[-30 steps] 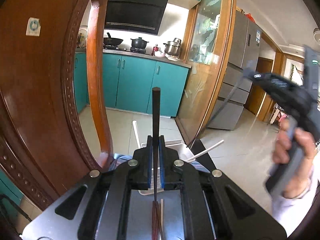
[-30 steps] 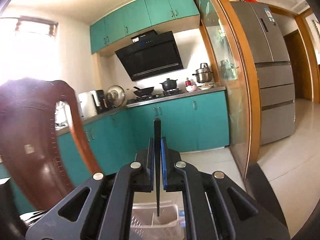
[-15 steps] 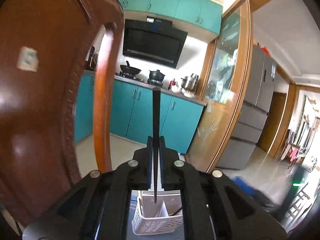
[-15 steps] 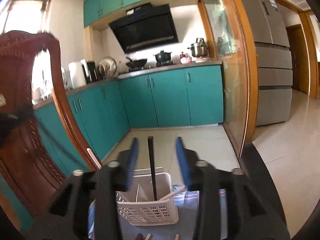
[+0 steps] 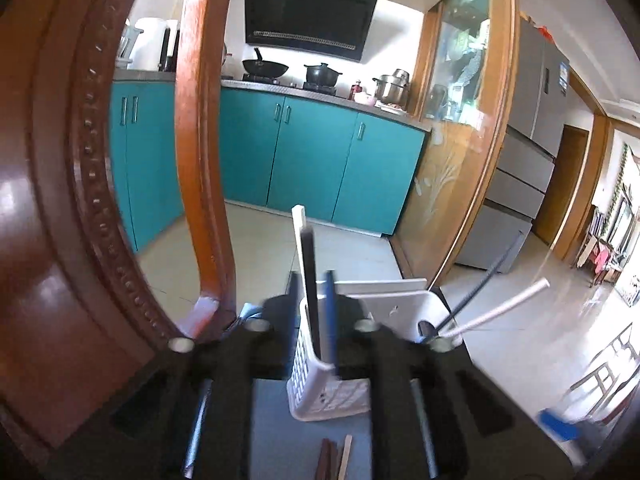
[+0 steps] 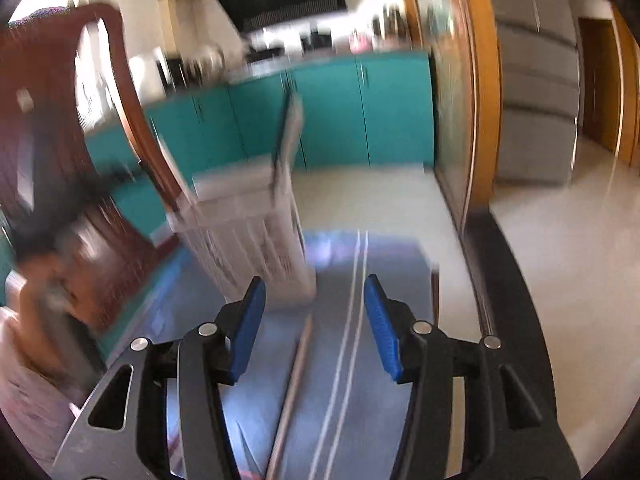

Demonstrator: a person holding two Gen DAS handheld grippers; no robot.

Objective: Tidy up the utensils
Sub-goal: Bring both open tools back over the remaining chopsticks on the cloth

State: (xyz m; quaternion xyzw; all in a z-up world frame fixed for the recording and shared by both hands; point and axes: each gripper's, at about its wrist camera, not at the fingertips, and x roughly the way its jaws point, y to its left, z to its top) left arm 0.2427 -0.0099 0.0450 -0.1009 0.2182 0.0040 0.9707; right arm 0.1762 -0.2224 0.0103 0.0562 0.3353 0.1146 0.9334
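Task partly complete. The white basket (image 5: 320, 392) stands on the blue mat (image 6: 360, 380) of the bench and already holds several chopsticks: a white one (image 5: 500, 310) and a dark one (image 5: 480, 284) lean out to the right. The left hand-held gripper (image 5: 316, 320), its jaws opening, hovers over the basket with a dark chopstick (image 5: 310, 280) between them, apparently just being let go into it. The right hand-held gripper (image 6: 314, 324), jaws apart, opening and empty, points down at the mat, where a wooden chopstick (image 6: 296, 376) and a pale pair (image 6: 348, 320) lie loose. More stick ends (image 5: 334, 458) lie nearer. These remain to be collected.
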